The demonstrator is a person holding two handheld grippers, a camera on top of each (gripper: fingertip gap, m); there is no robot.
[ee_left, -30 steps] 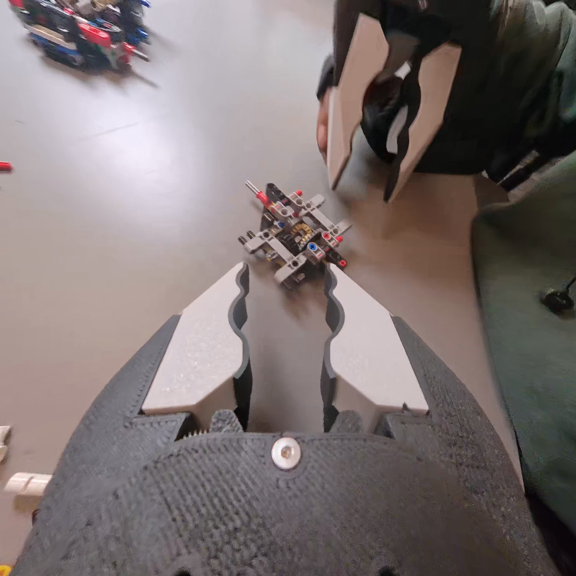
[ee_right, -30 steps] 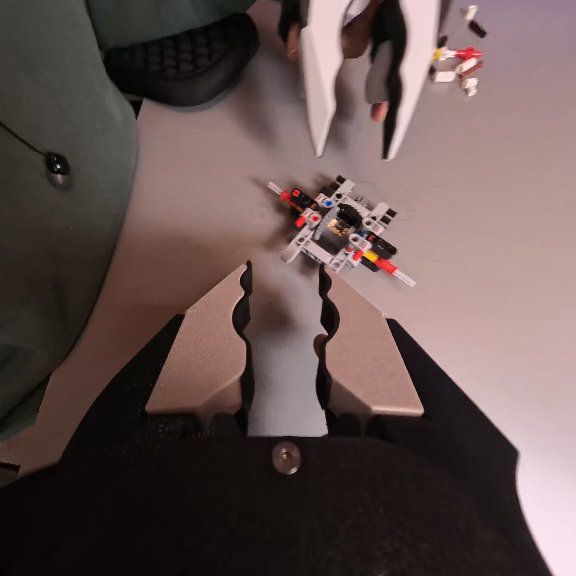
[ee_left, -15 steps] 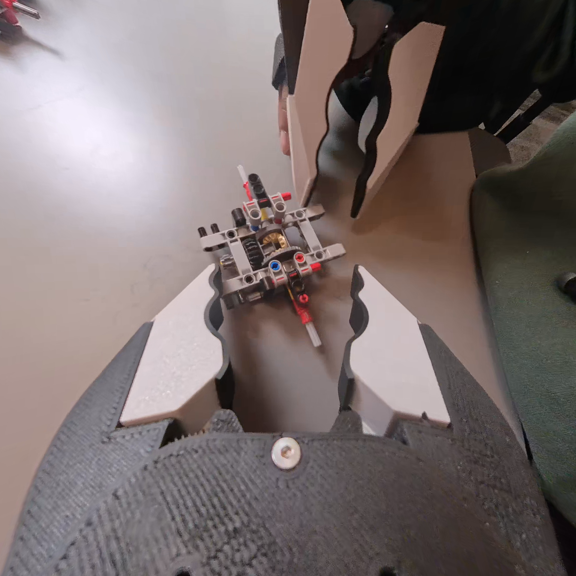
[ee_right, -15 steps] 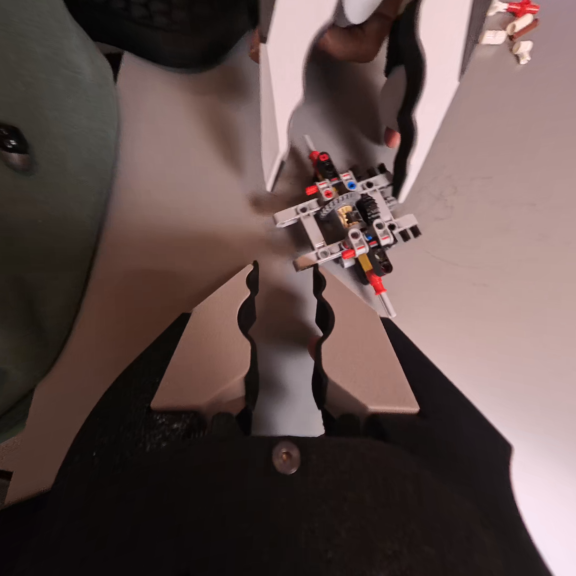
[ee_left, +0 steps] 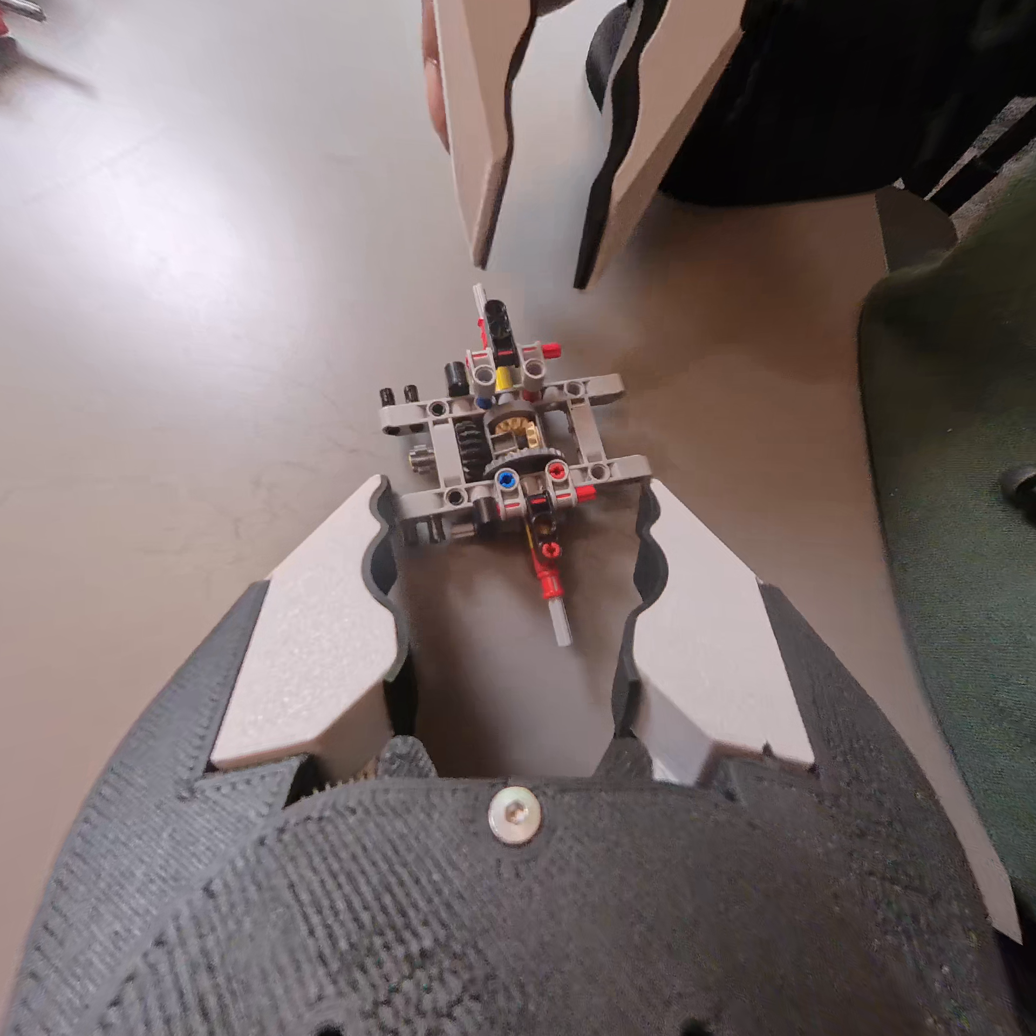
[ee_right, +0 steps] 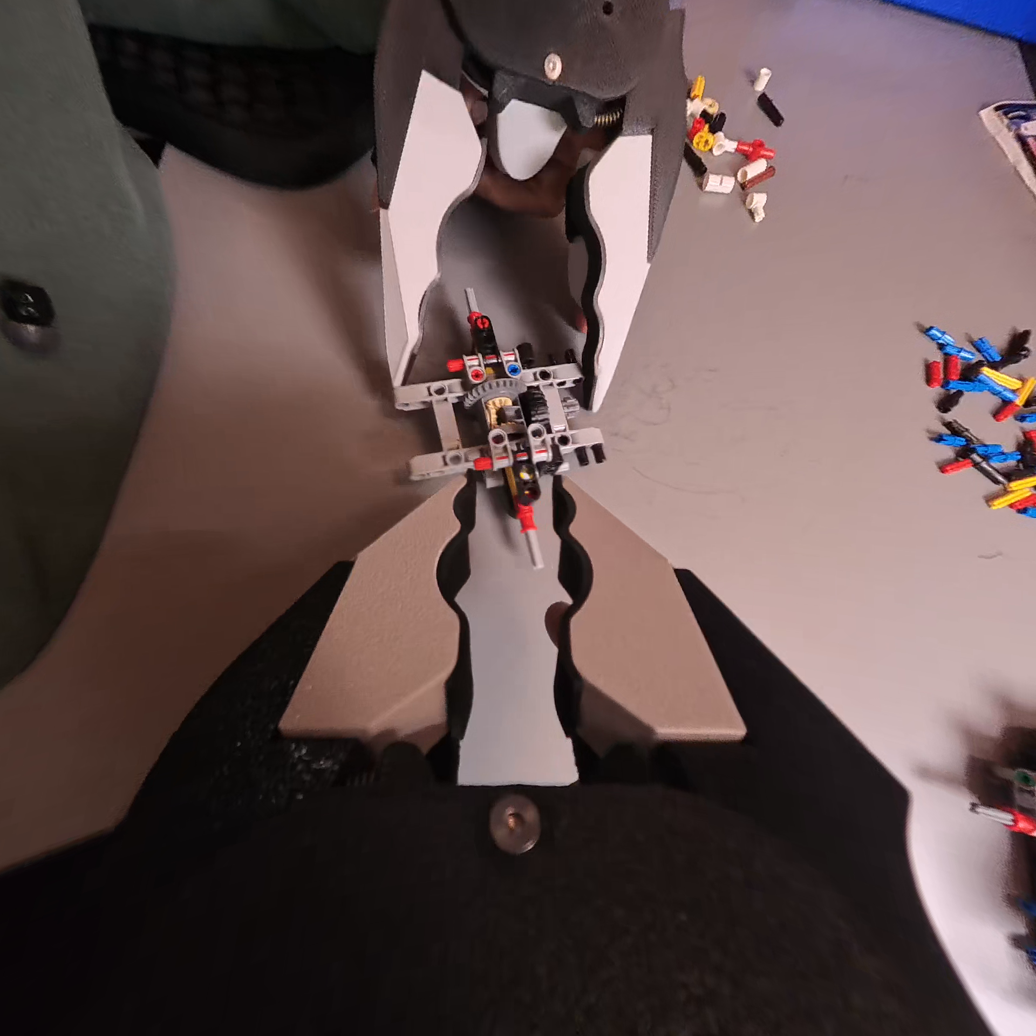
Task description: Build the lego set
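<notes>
A small grey-framed lego assembly (ee_left: 513,448) with black gears, a gold centre piece and red, blue and yellow pins lies flat on the smooth pale grey desk (ee_left: 185,291). A thin light grey axle sticks out of it at each end, each with a red bush on it.

The left hand-held gripper (ee_left: 516,493) has its grey fingers spread wide on either side of the assembly's near end. Its left fingertip (ee_left: 375,493) is touching or just beside the grey beam, while the other fingertip stands just off the beam's right end; nothing is clamped. One axle lies in the gap between the two fingers.

The right hand-held gripper (ee_right: 513,479) faces the assembly from the opposite end, jaws parted by a narrower gap and holding nothing. Its tips are just short of the frame, and the other axle runs into the gap between them without clear contact.

Seen from the right wrist view, a loose cluster of white, black, red, yellow and brown small lego pieces (ee_right: 729,151) lies beyond the assembly to the right. A heap of blue, red, yellow and black lego pins (ee_right: 986,415) lies well to the assembly's right. A blurred dark partly built lego model (ee_right: 1009,807) sits at the right edge, nearer the camera. A person's dark green sleeve (ee_right: 73,336) fills the side left of the assembly. None of these lies between the grippers and the assembly.
</notes>
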